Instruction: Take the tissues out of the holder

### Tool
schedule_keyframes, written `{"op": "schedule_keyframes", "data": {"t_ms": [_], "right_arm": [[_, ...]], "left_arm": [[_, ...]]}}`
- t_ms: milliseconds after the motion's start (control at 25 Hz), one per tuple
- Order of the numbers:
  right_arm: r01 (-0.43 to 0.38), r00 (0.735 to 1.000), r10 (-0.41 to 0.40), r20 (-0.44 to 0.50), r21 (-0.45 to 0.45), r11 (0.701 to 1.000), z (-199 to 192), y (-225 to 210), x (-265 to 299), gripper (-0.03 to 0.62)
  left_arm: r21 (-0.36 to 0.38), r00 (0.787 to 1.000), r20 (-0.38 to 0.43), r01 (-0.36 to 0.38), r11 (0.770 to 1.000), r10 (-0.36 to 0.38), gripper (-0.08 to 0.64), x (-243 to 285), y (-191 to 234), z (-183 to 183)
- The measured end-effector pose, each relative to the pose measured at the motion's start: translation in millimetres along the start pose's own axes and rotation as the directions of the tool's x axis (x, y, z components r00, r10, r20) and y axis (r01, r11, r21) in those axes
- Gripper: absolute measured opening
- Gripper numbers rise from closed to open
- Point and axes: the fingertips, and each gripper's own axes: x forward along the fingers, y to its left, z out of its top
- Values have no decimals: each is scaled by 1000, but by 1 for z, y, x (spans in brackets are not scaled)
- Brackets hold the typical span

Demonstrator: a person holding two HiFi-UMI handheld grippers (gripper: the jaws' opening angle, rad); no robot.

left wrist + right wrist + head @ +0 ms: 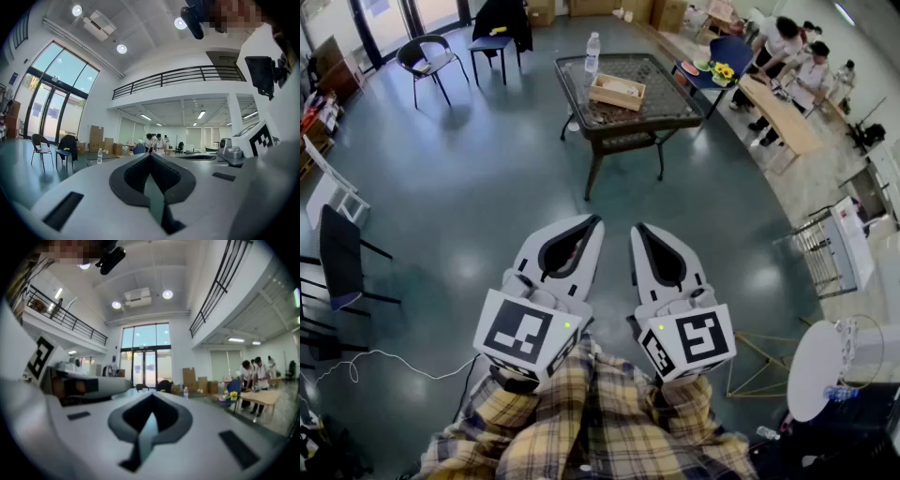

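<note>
Since left gripper [594, 221] and right gripper [639, 229] are closed on nothing, it's pre-start; person's gotta reach that distant tissue holder [617, 91].

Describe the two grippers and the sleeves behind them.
The left gripper and right gripper are white moulded shells with dark grey padded jaws that taper to a point. Each ends in a white cube with black square markers, the left cube and the right cube, each with a small green light. The sleeves are yellow plaid with dark checks.
</note>
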Motion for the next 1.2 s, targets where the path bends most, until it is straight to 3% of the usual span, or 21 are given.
{"op": "schedule_keyframes", "data": {"t_ms": [600,1200], "right_arm": [[27,999,-28,19,33,999,0,-20,16,9],[63,997,-65,40,38,997,4,-52,98,9]], "left_arm": [[10,1000,-26,9,1000,-9,17,24,13,-2],[17,999,-21,31,999,-30,17,83,81,-2]]}}
